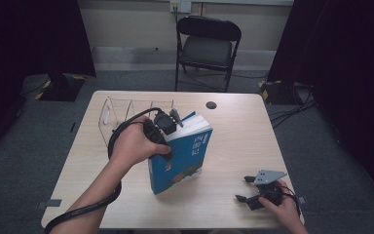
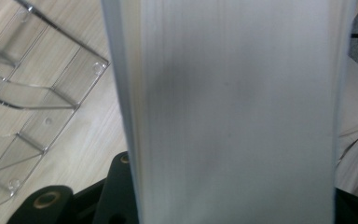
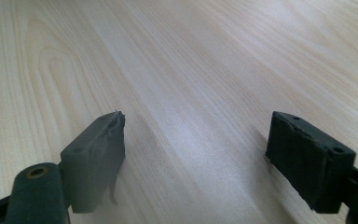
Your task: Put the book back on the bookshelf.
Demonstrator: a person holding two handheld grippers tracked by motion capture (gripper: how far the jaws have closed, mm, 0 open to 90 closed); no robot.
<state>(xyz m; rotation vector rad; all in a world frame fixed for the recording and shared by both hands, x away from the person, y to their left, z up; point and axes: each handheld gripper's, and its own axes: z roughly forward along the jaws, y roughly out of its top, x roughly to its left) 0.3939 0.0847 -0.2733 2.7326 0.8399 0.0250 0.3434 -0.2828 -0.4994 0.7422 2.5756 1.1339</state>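
**Thick blue book being carried toward the clear rack**

The left gripper [image 1: 168, 127] is clamping a blue book [image 1: 185, 158] across its thickness; in the left gripper view the white page block [image 2: 233, 112] is sitting squarely between the jaws. The book is standing tilted just beside the clear acrylic rack [image 1: 121, 114], on the rack's right, with its lower corner close to the table [image 1: 233, 141] or resting on it; which, I cannot tell. The right gripper [image 1: 254, 191] is resting well away from the rack, toward the near right corner of the table, its jaws standing wide with nothing between them.

To do this step well, the grip should be staying firm near the spine so the heavy pages are not sagging, and the book should be turning upright before meeting a slot. The rack's thin dividers [image 2: 32, 100] are hard to see and easy to clip. Open tabletop is lying right of the rack for swinging; the rack itself is sitting near the table's far left edge, so pushing could be sliding it off.
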